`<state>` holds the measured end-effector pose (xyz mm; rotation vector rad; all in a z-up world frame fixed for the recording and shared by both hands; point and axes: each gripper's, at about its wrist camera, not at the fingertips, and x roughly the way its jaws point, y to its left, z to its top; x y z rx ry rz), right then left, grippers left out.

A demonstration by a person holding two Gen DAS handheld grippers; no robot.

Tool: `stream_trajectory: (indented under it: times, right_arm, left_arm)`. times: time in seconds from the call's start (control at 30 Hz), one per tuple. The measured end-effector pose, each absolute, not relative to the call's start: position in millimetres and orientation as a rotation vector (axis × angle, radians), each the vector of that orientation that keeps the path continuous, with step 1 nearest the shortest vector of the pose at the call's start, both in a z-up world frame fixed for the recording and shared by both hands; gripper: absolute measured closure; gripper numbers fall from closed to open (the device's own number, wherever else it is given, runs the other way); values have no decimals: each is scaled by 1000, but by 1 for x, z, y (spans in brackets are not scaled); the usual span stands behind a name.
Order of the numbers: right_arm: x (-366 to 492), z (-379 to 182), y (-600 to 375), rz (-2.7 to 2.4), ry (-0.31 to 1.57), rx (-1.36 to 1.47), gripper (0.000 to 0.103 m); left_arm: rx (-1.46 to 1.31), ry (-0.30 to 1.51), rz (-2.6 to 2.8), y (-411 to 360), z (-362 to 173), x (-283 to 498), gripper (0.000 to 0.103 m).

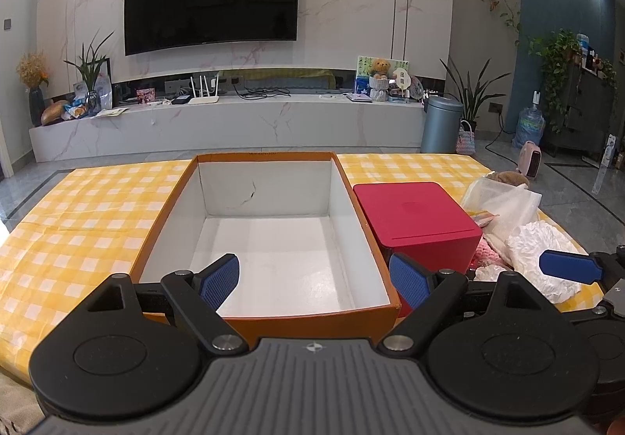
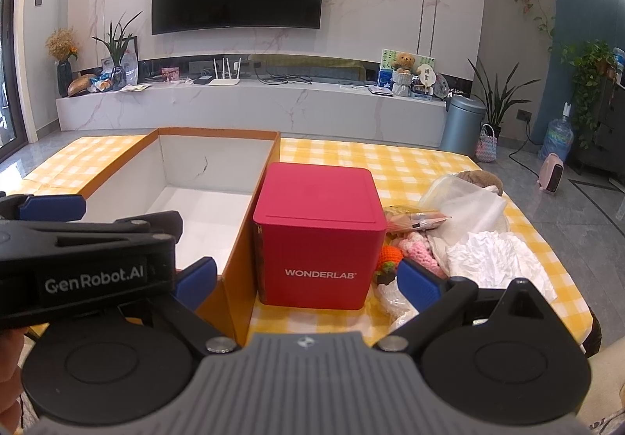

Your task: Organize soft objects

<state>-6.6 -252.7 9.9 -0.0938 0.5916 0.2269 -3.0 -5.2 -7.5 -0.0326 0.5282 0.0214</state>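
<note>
Orange box (image 1: 269, 239) fills frame centre, open top w/ bare white floor, room to reach in. Red cube (image 1: 418, 224) touches its right wall, blocking the soft pile (image 2: 468, 239) at right.

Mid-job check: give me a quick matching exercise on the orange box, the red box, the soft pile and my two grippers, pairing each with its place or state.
Things:
1. orange box
2. red box
3. soft pile
4. left hand-held gripper and right hand-held gripper

States:
A. lid on, marked WONDERLAB
B. open, holding nothing
C. open top, nothing inside
D. on the checked cloth, right of the red box

Pairs: 1-C, 2-A, 3-D, 4-B
</note>
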Motion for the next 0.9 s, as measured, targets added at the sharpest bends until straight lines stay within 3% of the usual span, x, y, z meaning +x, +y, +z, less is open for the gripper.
stream_trajectory:
  times: [0.9]
  right_arm:
    - [-10, 8, -267, 235, 554, -152, 6]
  left_arm:
    - [21, 563, 2, -23, -1, 0, 1]
